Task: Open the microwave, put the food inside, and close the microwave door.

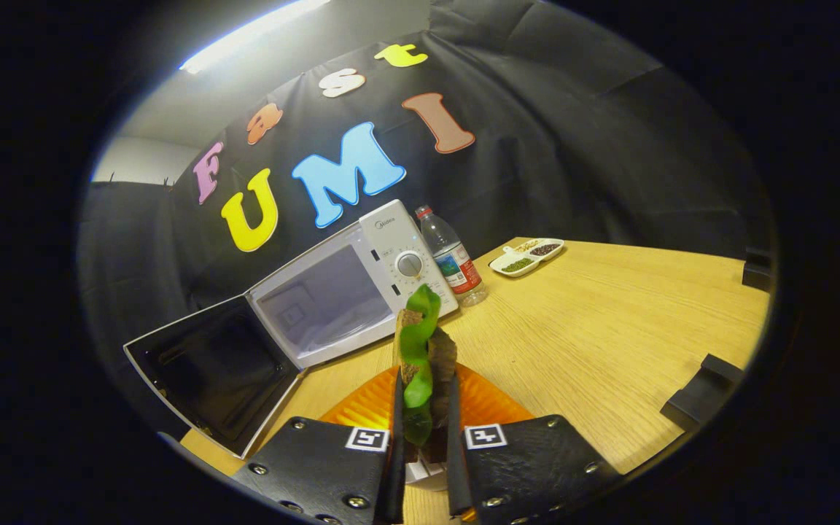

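Between its two fingers the claw (424, 430) grips one sandwich (421, 350) above one orange plate (485, 405), one open microwave (347, 292) beyond.

The gripper (424, 437) is black throughout. Each side is a broad, flat block with a faintly textured, matte face, the two set side by side like angled shoulders. Round silver screw heads sit near the corners and along the lower edges of both blocks. On the inner top corner of each block is a small white square tag printed with a black blocky pattern, one tag per side. From the inner edges of the blocks rise the fingers (454, 430), two thin, dark, flat blades, long and narrow, seen almost edge-on and tapering slightly toward their tips.
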Tool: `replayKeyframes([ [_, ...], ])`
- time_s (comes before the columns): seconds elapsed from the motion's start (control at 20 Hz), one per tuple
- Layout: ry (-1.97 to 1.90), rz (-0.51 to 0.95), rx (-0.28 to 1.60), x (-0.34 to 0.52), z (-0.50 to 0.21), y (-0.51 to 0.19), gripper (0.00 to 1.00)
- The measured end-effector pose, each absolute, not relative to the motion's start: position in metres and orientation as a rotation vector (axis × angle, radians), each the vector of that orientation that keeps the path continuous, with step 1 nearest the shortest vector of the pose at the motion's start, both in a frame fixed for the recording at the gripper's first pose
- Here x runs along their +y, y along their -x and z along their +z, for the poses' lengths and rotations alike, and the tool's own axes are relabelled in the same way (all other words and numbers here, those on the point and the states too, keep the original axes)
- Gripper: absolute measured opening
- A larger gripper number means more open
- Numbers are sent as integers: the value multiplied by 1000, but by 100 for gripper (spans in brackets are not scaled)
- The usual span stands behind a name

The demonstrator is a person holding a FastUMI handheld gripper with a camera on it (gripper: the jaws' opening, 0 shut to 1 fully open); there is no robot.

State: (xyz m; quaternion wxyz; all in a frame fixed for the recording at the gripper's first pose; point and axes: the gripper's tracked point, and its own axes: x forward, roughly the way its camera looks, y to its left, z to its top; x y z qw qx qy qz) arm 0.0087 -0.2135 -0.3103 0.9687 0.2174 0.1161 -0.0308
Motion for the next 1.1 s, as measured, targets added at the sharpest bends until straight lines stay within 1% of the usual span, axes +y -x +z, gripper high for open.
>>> replayKeyframes([
  [0.3, -371, -91, 176, -208, -280, 1, 23],
  [0.5, -356, -39, 143, -183, -253, -6, 23],
  [0.8, -364, 41, 138, -131, -230, -52, 23],
  [1.1, -352, 95, 168, -76, -231, -114, 23],
])
